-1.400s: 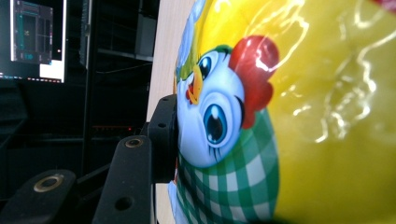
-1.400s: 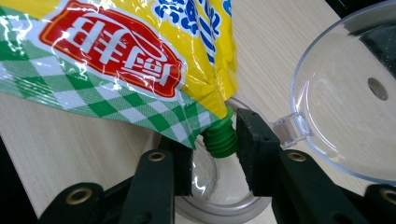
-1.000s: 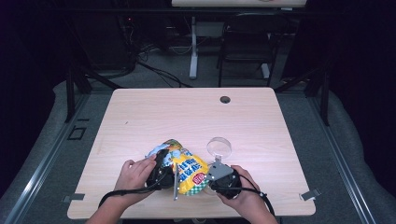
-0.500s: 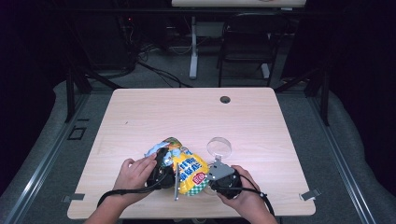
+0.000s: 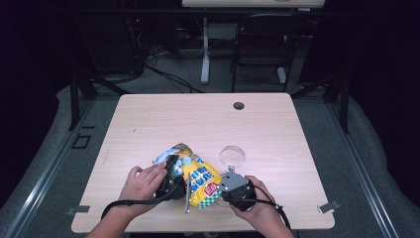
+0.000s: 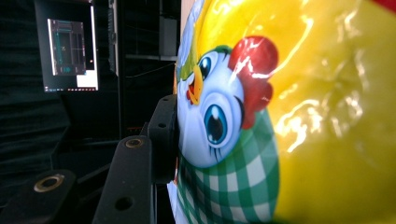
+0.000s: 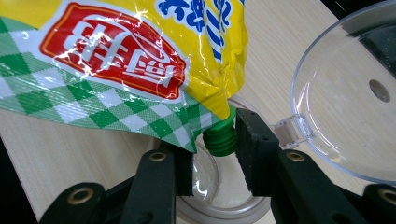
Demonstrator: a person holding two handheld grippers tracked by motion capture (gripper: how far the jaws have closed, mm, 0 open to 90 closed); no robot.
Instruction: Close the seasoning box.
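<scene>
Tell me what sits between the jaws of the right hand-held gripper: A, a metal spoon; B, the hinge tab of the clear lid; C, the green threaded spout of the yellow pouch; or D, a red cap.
C: in the right gripper view the green spout of the yellow pouch sits between the two black jaws of the right hand-held gripper, over a clear container, with the clear lid off to the side.

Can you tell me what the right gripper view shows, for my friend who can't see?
A yellow pouch with green checks has its green spout between the right hand-held gripper jaws, pointing down at a clear cup. The cup's clear lid hangs open alongside on the wooden table.
</scene>
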